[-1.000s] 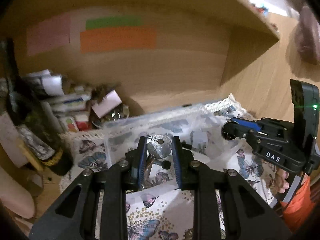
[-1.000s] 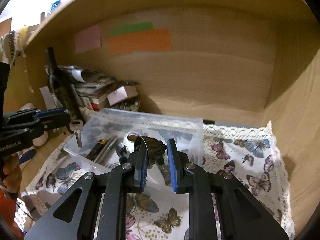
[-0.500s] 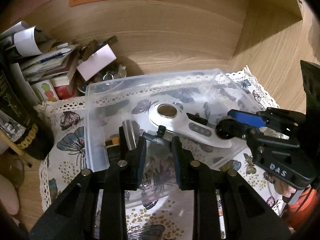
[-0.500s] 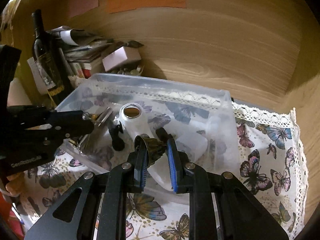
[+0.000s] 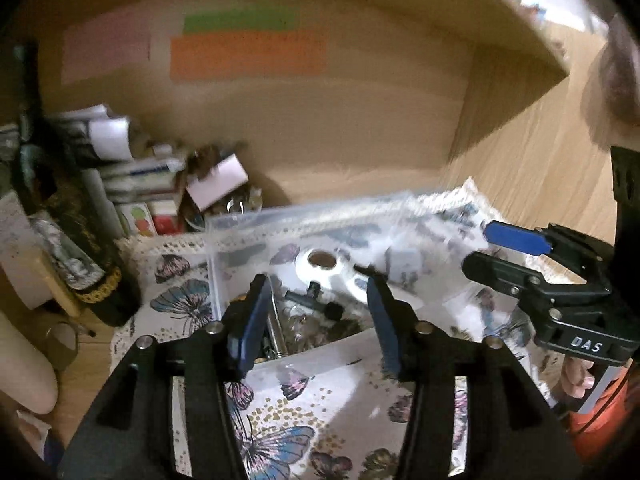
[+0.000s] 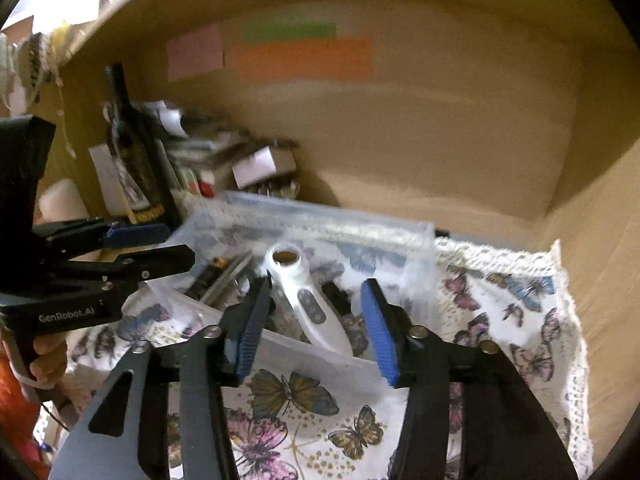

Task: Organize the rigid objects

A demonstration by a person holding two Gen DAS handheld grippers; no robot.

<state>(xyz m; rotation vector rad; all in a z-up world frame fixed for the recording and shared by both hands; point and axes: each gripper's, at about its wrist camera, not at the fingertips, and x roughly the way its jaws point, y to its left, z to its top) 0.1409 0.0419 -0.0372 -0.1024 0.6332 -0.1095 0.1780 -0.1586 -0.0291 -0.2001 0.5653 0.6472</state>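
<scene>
A clear plastic box stands on a butterfly-print cloth. In it lie a white handheld device, a metal piece, a small black part and other small items. My left gripper is open and empty above the box's near side. My right gripper is open and empty over the box's near edge, jaws either side of the white device. Each gripper shows in the other's view: the right one, the left one.
A dark wine bottle, stacked papers and small boxes fill the back left corner. Wooden shelf walls enclose the back and the right side. Coloured paper notes stick to the back wall.
Both grippers have opened and pulled back and up from the box. The metal key item from the left and the dark object from the right are no longer held.
</scene>
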